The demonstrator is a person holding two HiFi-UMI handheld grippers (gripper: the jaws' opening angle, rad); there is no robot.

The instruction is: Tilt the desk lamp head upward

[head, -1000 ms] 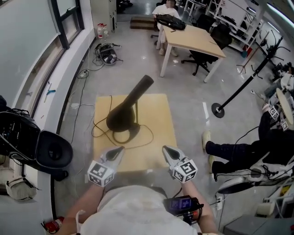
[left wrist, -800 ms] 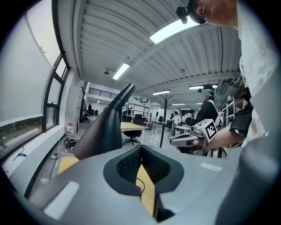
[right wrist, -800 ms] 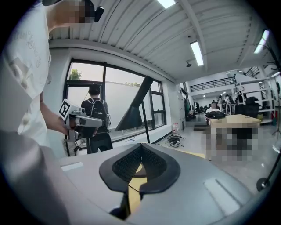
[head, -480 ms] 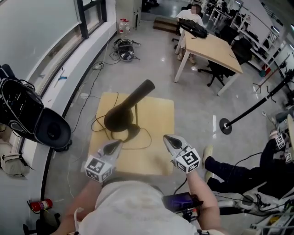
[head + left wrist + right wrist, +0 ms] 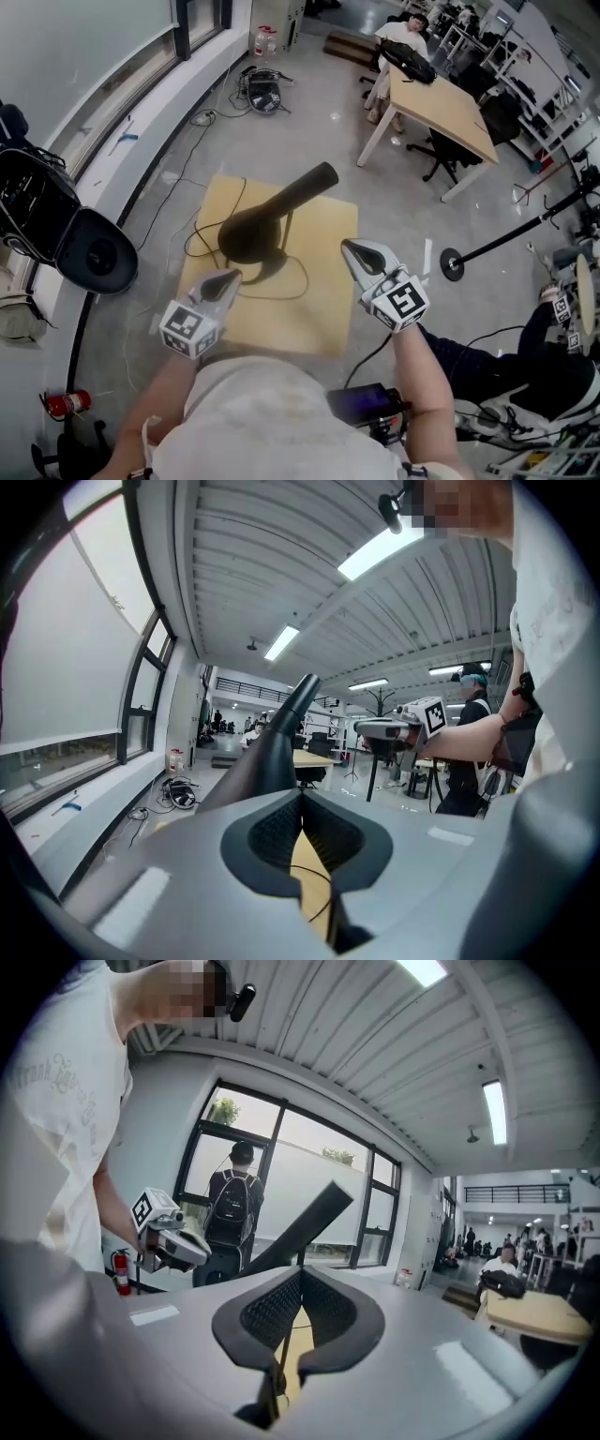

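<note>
Tipping is risked if the desk lamp [image 5: 272, 220] gets shoved toward the table's [image 5: 319, 319] far edge, since left gripper [image 5: 228, 279] and right gripper [image 5: 352, 249] are clamped closed, empty.

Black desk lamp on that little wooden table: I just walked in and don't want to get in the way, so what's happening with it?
A person stands over the small light wooden table, holding a gripper in each hand. The black desk lamp with its long slanted head stands on the table, untouched. The left gripper and the right gripper are both shut and empty, held short of the lamp. Tilting has not begun.
</note>
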